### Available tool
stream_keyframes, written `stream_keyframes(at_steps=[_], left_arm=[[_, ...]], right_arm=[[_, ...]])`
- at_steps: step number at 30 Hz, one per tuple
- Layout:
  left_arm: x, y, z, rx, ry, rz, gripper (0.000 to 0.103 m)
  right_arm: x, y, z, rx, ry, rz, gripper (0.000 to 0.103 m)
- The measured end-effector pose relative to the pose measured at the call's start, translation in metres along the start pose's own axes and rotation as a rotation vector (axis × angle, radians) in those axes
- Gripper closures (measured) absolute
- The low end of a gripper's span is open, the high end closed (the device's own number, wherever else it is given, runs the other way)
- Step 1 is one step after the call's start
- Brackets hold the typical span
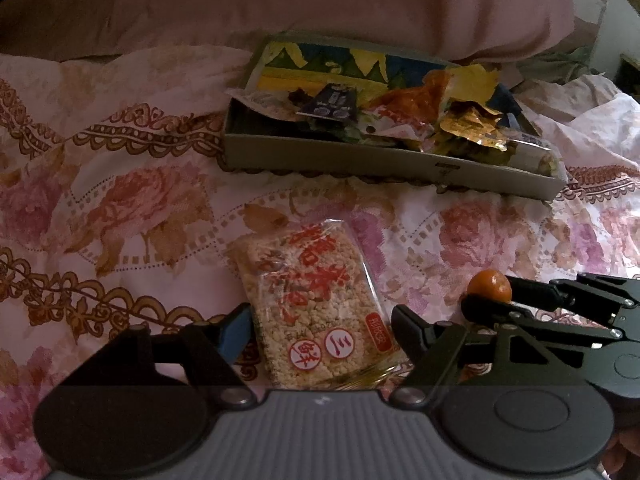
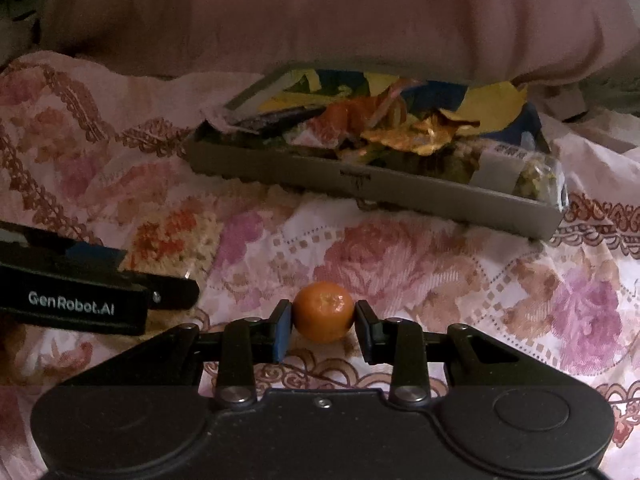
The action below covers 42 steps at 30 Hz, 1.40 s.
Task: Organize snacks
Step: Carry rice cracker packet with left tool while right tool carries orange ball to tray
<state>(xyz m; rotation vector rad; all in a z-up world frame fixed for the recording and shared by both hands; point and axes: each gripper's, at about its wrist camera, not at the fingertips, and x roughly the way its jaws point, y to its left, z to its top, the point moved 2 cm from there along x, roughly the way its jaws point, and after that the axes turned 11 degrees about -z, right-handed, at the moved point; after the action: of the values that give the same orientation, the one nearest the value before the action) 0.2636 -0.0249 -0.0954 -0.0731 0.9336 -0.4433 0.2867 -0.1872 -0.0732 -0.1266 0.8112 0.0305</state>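
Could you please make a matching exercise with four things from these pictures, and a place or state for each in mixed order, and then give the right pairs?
Things
1. small round orange mandarin
2. clear plastic packet of puffed rice cake with red print
3. shallow grey cardboard box
4. crumpled golden foil wrapper

Places or states
A. lies flat on the floral bedspread, between the open fingers of the left gripper
B. lies inside the box among other wrappers
C. is pinched between the fingers of the right gripper
D. stands on the bedspread in front of the pink pillow

Pairs: 1-C, 2-A, 3-D, 4-B
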Motion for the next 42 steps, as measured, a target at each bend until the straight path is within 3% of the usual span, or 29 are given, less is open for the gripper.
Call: stream_keyframes(at_steps=[13, 37, 42], left_arm=[[-0.006, -0.004, 0.002, -0.002, -0.031, -0.024, 0.025], [-0.042, -0.001, 0.02, -0.095, -0.258, -0.127, 0.025], [-0.046, 0.003, 0.034, -0.097, -0.331, -0.106, 0.026]], right_arm=[[-0.005, -0.005, 0.004, 0.021, -0.03, -0.026, 0.067], [-0.027, -0.014, 0.022, 0.059, -0.174, -0.053, 0.067], [-0.03, -0.017, 0.036, 0.089, -0.212, -0.046, 0.067]])
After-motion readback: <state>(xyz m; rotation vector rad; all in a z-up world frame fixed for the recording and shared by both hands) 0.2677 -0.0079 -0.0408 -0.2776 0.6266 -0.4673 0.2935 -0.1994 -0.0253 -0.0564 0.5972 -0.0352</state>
